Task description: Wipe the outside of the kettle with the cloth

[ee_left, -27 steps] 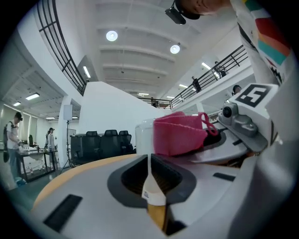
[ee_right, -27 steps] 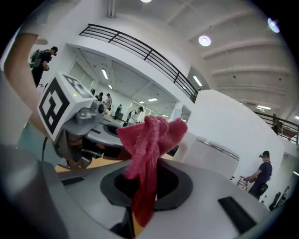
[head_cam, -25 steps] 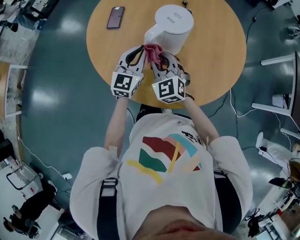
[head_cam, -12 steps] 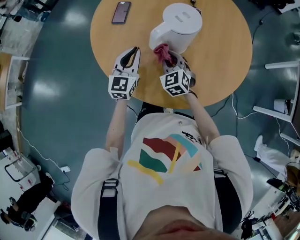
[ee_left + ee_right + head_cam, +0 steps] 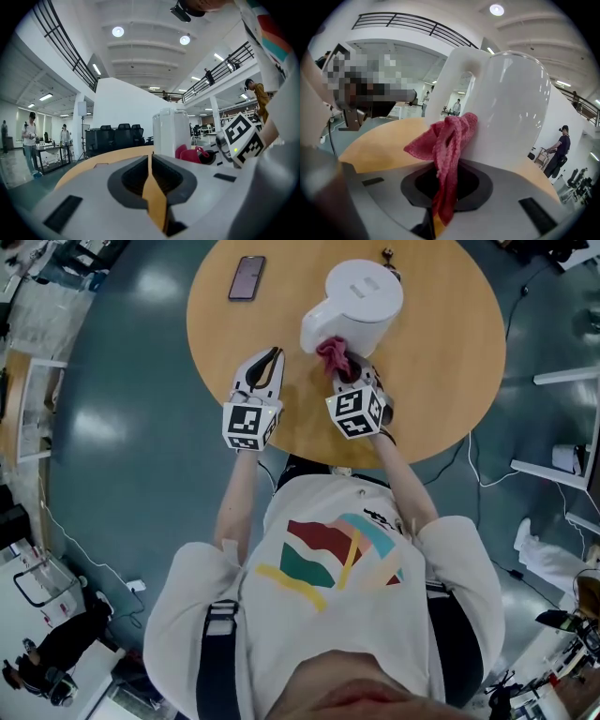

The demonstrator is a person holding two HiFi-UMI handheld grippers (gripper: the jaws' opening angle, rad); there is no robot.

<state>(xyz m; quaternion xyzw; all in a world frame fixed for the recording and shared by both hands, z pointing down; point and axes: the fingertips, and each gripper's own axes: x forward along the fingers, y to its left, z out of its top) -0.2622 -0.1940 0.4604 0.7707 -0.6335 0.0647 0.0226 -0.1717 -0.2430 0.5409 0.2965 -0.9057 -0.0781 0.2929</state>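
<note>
A white kettle [image 5: 356, 301] stands on the round wooden table [image 5: 441, 362]; the right gripper view shows its body [image 5: 511, 108] filling the frame, handle towards the left. My right gripper [image 5: 343, 371] is shut on a red cloth [image 5: 333, 354], and the bunched cloth [image 5: 447, 140] presses against the kettle's near side by the handle. My left gripper [image 5: 264, 360] hovers over the table left of the kettle, shut with nothing between its jaws. In the left gripper view the kettle [image 5: 171, 133] and cloth [image 5: 187, 153] lie ahead to the right.
A dark phone [image 5: 247, 277] lies on the table's far left. A small dark object [image 5: 388, 256] sits behind the kettle. Cables and furniture legs lie on the floor at the right, beyond the table edge.
My left gripper drew away from the cloth and kettle to the left. My right gripper, still holding the cloth, has slid lower along the kettle's near side.
</note>
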